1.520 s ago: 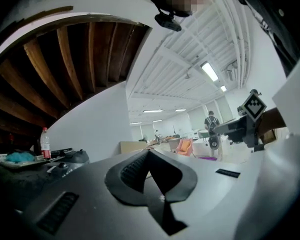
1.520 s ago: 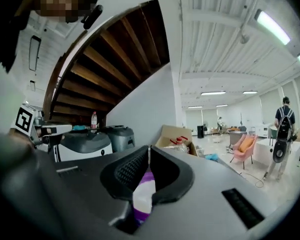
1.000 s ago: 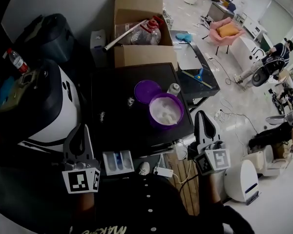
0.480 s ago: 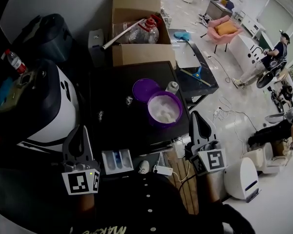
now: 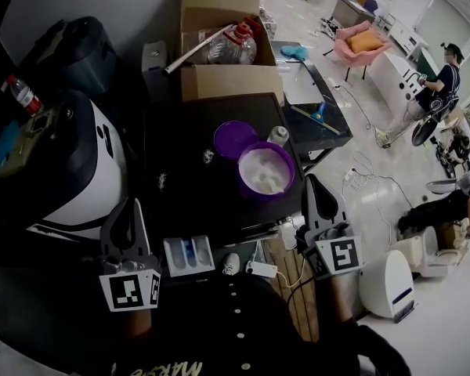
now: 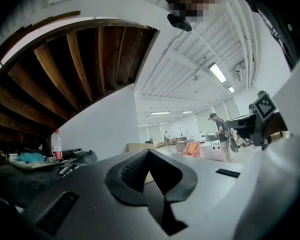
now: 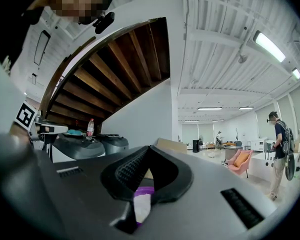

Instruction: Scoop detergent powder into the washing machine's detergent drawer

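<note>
Purple plastic tub (image 5: 260,197) stands mouth-up on the bench (image 5: 180,155), just ahead and left of the right gripper (image 5: 312,183), whose jaws are clenched on nothing. The left gripper (image 5: 128,208) is also closed and empty, with the drawer (image 5: 189,255) just to its right, compartments up. The powder (image 5: 265,175) looks light and loose, and would probably spill easily. The tub is round, with no long axis. I cannot make out a scoop handle to grasp.

Right gripper (image 5: 312,185): has edged leftward in the head view; its closed tip now meets the right edge of the black table (image 5: 188,206), where a strip of floor showed a second ago, and lies nearer the purple tub of white powder (image 5: 264,171).
Background person (image 5: 442,70): now higher in the frame and more upright.
Cardboard box (image 5: 219,84): has slid slightly up the frame, along with the rest of the scene.
</note>
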Demonstrator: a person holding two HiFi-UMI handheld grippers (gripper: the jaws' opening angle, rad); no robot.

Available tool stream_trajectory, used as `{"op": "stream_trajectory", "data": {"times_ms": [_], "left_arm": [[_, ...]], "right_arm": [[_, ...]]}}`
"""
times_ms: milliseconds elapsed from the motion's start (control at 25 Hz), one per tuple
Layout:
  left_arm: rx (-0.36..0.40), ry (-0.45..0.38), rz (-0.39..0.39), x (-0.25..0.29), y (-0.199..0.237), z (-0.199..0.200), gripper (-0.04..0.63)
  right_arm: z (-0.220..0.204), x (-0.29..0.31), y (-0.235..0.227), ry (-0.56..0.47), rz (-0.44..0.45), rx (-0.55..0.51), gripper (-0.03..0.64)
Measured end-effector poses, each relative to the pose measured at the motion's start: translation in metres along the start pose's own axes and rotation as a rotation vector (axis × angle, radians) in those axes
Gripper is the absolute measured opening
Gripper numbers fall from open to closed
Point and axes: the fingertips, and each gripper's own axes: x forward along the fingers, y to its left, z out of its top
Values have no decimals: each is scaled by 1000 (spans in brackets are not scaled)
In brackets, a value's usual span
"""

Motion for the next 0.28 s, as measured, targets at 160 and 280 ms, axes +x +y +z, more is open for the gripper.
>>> {"op": "stream_trajectory", "data": {"times_ms": [160, 280], "left_arm": [[3, 3, 1, 1, 1, -2, 14], [5, 2, 2, 2, 1, -3, 14]], "right_arm": [[-2, 3, 2, 3, 7, -10, 28], [-6, 5, 2, 14, 17, -30, 28]]}}
